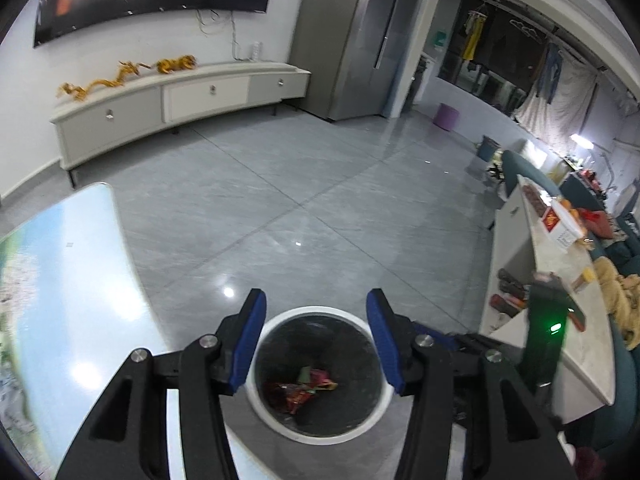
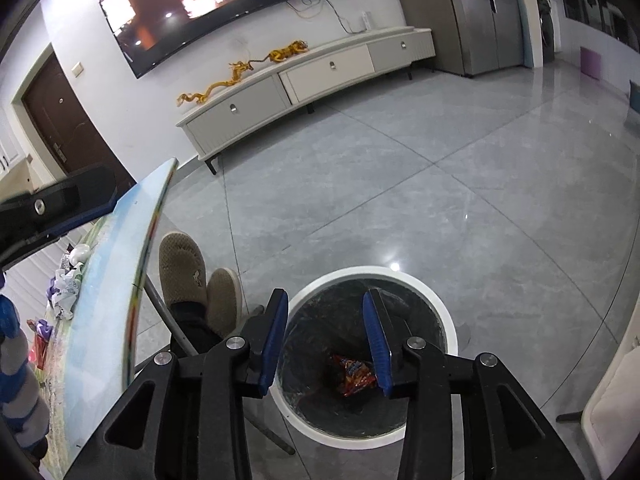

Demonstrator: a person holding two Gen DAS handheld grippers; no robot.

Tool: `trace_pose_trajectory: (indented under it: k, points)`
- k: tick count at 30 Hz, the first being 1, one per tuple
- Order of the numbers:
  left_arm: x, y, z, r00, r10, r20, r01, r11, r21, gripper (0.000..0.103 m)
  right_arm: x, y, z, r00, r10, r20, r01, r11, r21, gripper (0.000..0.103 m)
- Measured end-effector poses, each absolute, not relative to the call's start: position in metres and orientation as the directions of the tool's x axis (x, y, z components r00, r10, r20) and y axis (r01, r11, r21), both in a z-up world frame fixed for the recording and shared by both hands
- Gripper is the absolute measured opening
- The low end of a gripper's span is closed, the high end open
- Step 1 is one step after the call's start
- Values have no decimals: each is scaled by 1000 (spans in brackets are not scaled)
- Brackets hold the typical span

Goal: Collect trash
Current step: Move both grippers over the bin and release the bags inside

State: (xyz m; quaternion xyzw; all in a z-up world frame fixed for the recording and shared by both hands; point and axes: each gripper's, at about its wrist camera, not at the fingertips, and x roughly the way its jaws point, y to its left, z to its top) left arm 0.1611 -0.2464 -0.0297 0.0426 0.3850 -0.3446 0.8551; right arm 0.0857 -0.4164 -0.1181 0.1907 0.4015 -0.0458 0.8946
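A round white-rimmed trash bin (image 1: 276,416) with a dark liner stands on the grey floor; it also shows in the right wrist view (image 2: 444,320). Red and green snack wrappers (image 1: 304,388) lie at its bottom, seen too in the right wrist view (image 2: 354,374). My left gripper (image 1: 316,300) hangs open and empty above the bin. My right gripper (image 2: 326,300) is also open and empty above the bin. Crumpled wrappers and paper (image 2: 68,288) lie on the table at the left.
A glossy table (image 1: 80,280) with a scenic print is at the left (image 2: 104,320). The person's slippered feet (image 2: 196,276) rest by a table leg. A cluttered counter (image 1: 560,280) stands right. A TV cabinet (image 1: 180,100) lines the far wall.
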Motion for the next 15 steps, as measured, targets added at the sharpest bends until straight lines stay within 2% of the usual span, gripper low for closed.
trace_pose_trajectory:
  k: [4, 15]
  points:
    - [153, -228, -27, 525, -508, -683, 591, 795, -136, 59, 83, -407, -101, 693, 62, -718, 214, 934, 287, 40]
    - [137, -176, -20, 605, -443, -662, 514, 852, -101, 60, 77, -370, -66, 735, 76, -674, 135, 957, 256, 44]
